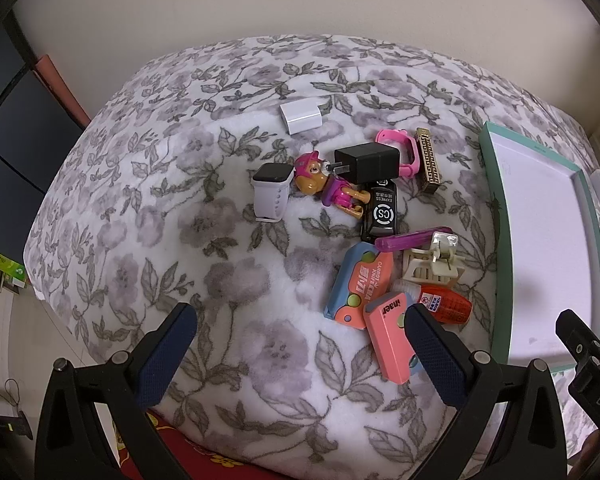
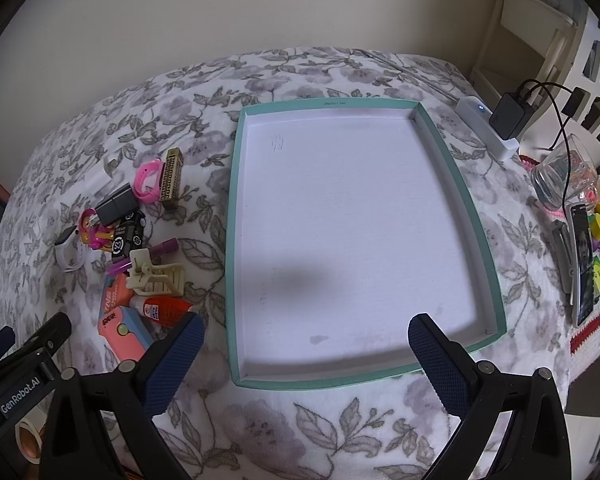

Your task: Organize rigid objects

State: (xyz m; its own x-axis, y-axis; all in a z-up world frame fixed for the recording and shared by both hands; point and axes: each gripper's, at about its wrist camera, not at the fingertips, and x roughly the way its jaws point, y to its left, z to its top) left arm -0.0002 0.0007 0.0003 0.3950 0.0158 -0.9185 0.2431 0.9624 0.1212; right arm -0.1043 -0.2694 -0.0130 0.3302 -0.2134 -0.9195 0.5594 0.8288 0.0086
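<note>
A shallow teal-rimmed tray with a bare white floor lies on the floral blanket; its rim also shows in the left wrist view. Left of it is a pile of small objects: a pink box cutter, an orange glue bottle, a cream hair claw, a black toy car, a pup figure, a black charger, a white watch, a white box. My left gripper is open above the blanket near the cutter. My right gripper is open over the tray's near end.
A gold harmonica and pink band lie at the pile's far side. Right of the tray are a white power strip with a black adapter, a glass, a phone and coloured bits at the bed edge.
</note>
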